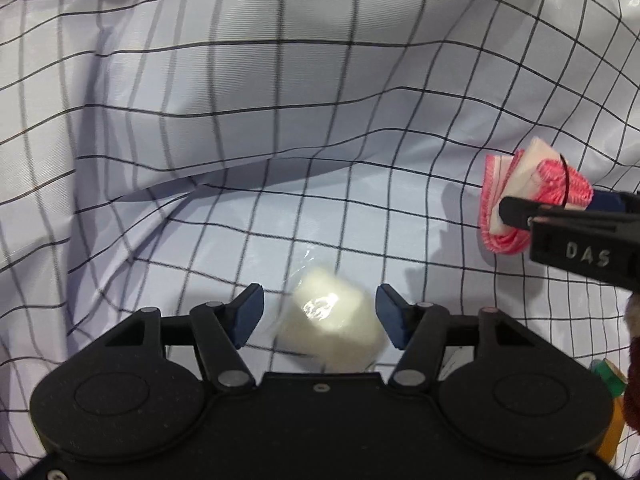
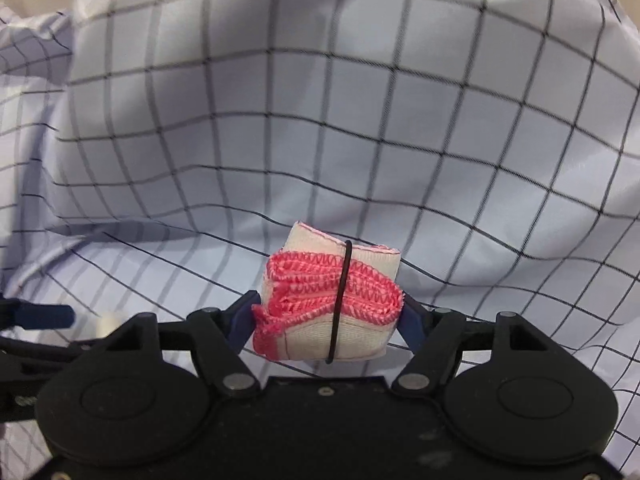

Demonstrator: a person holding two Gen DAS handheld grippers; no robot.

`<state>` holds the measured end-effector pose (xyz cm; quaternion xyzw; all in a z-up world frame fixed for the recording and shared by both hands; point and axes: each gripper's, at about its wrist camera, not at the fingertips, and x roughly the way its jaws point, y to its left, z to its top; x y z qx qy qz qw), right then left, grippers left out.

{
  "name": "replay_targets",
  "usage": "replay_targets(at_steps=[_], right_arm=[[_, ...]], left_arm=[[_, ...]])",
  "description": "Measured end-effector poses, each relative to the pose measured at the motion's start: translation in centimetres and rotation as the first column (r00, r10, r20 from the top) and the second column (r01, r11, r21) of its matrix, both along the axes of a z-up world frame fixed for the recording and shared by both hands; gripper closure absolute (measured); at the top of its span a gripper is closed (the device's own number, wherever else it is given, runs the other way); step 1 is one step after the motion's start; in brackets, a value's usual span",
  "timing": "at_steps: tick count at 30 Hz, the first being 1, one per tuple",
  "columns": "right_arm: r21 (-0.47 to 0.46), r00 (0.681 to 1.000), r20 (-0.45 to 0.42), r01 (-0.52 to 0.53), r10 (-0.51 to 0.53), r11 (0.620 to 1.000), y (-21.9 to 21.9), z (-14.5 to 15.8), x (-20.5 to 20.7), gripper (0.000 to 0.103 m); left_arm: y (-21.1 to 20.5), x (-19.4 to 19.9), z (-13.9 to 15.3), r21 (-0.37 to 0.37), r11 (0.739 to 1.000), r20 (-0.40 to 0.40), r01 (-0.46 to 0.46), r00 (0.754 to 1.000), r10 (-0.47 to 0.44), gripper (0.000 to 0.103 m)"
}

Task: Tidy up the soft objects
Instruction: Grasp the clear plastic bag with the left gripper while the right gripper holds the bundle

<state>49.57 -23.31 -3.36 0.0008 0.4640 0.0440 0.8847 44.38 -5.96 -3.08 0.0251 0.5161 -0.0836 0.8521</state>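
While the right tongs (image 2: 328,312) are squeezing the pink cloth roll (image 2: 328,300), the left tongs (image 1: 320,316) are maybe gripping the blurry white wad (image 1: 332,316); both need putting away.

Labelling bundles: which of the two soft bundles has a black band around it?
The pink-edged folded cloth, between the right gripper's fingers, has a thin black band across its middle. The white bundle in clear wrap at the left gripper has none.
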Motion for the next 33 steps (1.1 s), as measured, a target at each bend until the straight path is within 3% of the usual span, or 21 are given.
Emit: replay_targets(at_steps=[8,12,19,33], right_arm=[[0.0,0.999,0.025,-0.045,0.045,0.999,3.0,1.6,-0.9,0.032],[-0.012,0.999,0.022,-0.039,0.04,0.999,2.8,1.4,-1.0,0.032],[-0.016,1.0,0.022,-0.006,0.007,1.0,0.1,0.6,-1.1,0.032],[0.002,1.0,0.025,-0.004,0.004,1.0,-1.7,-0.2,-1.7,0.032]], left_arm=[[2.0,-0.4,-0.8,-0.025,0.999,-0.036,-0.042,0.998,0.041,0.043],[1.6,-0.2,-1.1,-0.069,0.996,-0.053,-0.056,0.997,0.052,0.029],[-1.9,0.0,-2.4,-0.017,0.999,-0.049,0.03,0.998,-0.031,0.028],[-4.6,0.9,-4.9,0.089,0.994,-0.064,0.071,0.996,-0.065,0.018]])
